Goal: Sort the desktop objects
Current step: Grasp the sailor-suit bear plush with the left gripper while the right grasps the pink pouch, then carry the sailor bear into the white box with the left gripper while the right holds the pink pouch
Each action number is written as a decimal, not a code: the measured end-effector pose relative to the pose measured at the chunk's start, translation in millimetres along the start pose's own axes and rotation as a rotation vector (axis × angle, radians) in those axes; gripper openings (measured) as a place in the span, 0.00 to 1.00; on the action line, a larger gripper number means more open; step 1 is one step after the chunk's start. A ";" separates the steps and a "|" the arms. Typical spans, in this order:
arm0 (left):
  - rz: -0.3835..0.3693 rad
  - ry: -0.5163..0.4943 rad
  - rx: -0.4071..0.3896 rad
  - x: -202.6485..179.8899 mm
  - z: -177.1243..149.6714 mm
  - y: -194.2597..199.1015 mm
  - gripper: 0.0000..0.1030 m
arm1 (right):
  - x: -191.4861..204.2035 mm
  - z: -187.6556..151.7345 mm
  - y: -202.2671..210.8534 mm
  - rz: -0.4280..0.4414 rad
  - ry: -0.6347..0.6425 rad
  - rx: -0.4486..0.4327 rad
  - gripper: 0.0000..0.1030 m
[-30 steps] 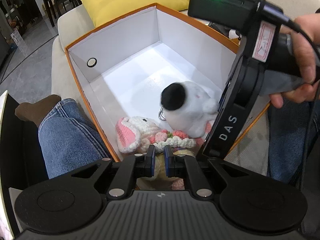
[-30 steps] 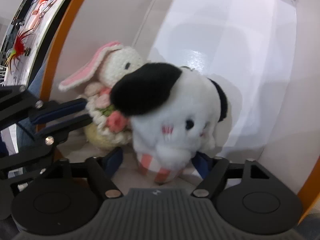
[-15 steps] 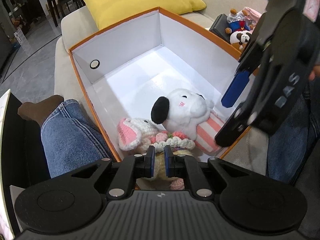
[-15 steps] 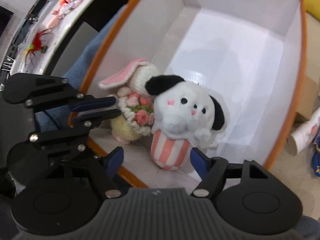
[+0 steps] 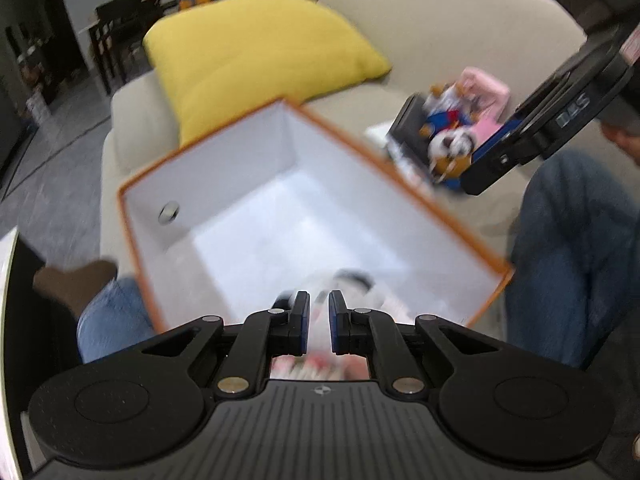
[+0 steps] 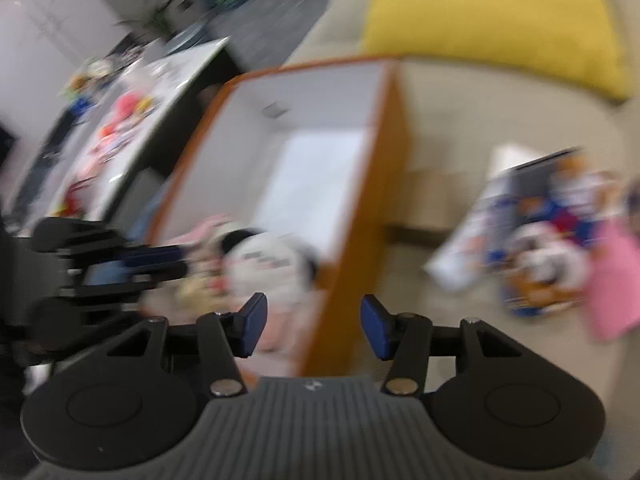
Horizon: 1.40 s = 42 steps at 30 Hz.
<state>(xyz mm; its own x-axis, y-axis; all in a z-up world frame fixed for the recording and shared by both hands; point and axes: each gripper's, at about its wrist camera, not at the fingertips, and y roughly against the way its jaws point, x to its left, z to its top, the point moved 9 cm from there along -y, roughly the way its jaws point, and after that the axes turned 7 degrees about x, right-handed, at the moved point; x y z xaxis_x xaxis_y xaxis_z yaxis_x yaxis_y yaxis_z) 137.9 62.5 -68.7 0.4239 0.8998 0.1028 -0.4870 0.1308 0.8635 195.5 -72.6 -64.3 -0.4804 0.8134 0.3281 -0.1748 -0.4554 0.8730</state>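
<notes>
both tools have lifted away from the plush toys since a second ago. right hand-held gripper [image 6: 314,326] now sits above the orange box [image 5: 404,190] wall, its jaws closing on nothing. left hand-held gripper [image 5: 318,322] is pinched nearly together, seemingly empty, though blur hides much. white dog plush [image 6: 266,264] lies in the box's near corner beside the pink-eared bunny [image 6: 204,230]. more toys [image 5: 452,136] rest on the sofa [image 5: 440,28].

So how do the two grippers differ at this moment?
The left gripper has its jaws nearly shut, while the right gripper stands wider, its jaws closing with nothing between them. The left sits low over the orange box; the right is off beyond the box's rim. Both are black with blue pads.
</notes>
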 end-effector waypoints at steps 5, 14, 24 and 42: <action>-0.067 -0.047 -0.089 -32.8 48.8 2.8 0.16 | -70.9 -12.8 25.0 -0.189 -0.079 -0.093 0.53; -0.210 -0.056 -0.111 -104.2 123.7 -50.8 0.49 | -182.0 -27.7 59.7 -0.441 -0.229 -0.201 0.53; -0.222 0.029 -0.012 -138.5 151.0 -127.7 0.58 | -220.8 -11.3 54.2 -0.597 -0.199 -0.261 0.57; -0.239 0.106 0.030 -140.3 151.9 -154.2 0.53 | -255.7 8.1 46.6 -0.534 -0.340 -0.408 0.12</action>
<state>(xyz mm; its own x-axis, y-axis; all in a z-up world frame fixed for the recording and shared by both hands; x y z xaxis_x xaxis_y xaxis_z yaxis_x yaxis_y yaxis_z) 269.5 -147.1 -141.3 0.4409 0.8838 -0.1567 -0.3592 0.3338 0.8715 317.1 -298.9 -104.6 0.0391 0.9980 0.0488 -0.6461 -0.0120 0.7632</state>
